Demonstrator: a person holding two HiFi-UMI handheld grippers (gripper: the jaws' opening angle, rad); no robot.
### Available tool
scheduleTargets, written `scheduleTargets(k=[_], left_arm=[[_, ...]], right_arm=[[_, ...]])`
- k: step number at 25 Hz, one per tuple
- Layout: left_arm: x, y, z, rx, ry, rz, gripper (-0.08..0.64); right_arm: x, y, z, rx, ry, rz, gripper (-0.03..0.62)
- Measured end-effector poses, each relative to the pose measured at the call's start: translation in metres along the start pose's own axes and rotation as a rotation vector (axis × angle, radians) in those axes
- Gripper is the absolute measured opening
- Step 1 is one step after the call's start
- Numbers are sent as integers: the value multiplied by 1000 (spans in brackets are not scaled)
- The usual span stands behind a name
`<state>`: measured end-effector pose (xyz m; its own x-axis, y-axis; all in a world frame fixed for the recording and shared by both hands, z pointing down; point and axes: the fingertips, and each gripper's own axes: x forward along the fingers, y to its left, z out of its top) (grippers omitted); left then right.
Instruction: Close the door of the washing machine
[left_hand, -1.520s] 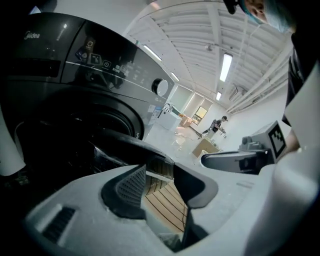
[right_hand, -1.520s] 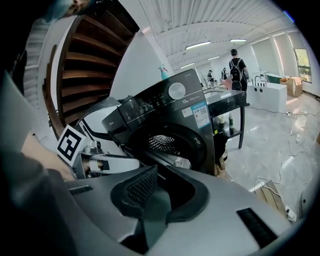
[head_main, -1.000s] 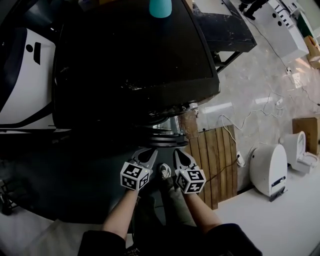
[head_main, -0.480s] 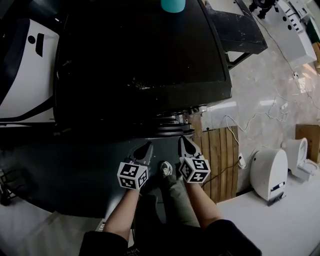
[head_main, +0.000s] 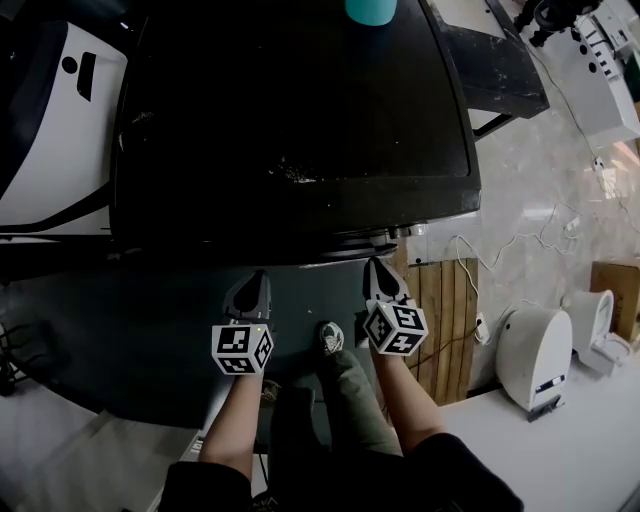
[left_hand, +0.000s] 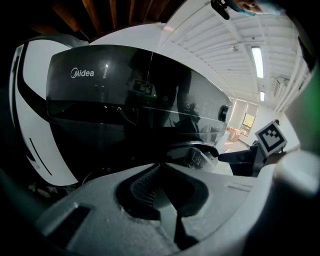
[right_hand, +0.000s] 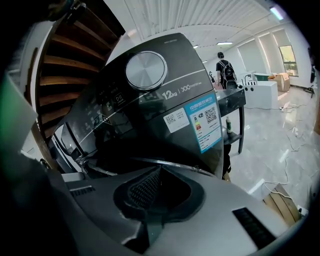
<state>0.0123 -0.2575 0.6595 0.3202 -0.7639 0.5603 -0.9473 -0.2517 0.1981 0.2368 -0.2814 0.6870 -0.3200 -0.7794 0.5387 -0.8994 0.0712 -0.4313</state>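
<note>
The washing machine (head_main: 150, 340) is dark grey, and its big black door (head_main: 290, 120) fills the middle of the head view, raised at a tilt. In the left gripper view the door (left_hand: 125, 90) is dark glass with a brand mark, and the drum rim (left_hand: 200, 155) shows below it. From the right gripper's side the door (right_hand: 165, 115) carries a silver knob (right_hand: 146, 70) and labels (right_hand: 202, 120). My left gripper (head_main: 250, 285) (left_hand: 162, 170) and right gripper (head_main: 375, 268) (right_hand: 159, 172) are both shut and empty, tips just under the door's front edge. Contact cannot be told.
A white appliance (head_main: 50, 130) stands at the left. To the right are a wooden pallet (head_main: 440, 320), floor cables (head_main: 520, 240) and white units (head_main: 535, 355). A teal object (head_main: 370, 10) sits at the top edge. My legs and shoe (head_main: 330, 340) are between the grippers. A person (right_hand: 223, 70) stands far off.
The left gripper has swung left, so the two now sit wider apart. The right one has shifted slightly up and right. Less of the drum opening shows under the door's front edge.
</note>
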Motion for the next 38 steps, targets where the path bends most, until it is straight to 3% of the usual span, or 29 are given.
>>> scheduleTargets(k=[10, 17, 26, 33, 38], left_arm=[[9, 4, 5, -5, -9, 12, 11], [10, 5, 4, -7, 0, 21, 11], [13, 4, 5, -2, 2, -2, 11], [9, -2, 3, -8, 1, -15, 11], [1, -12, 10, 27, 11, -51, 11]], right_arm=[[4, 1, 3, -22, -9, -6, 3], [6, 1, 6, 25, -20, -12, 3], [11, -2, 7, -29, -17, -19, 5], [12, 1, 8, -88, -41, 15, 5], [8, 1, 9, -108, -2, 59, 2]])
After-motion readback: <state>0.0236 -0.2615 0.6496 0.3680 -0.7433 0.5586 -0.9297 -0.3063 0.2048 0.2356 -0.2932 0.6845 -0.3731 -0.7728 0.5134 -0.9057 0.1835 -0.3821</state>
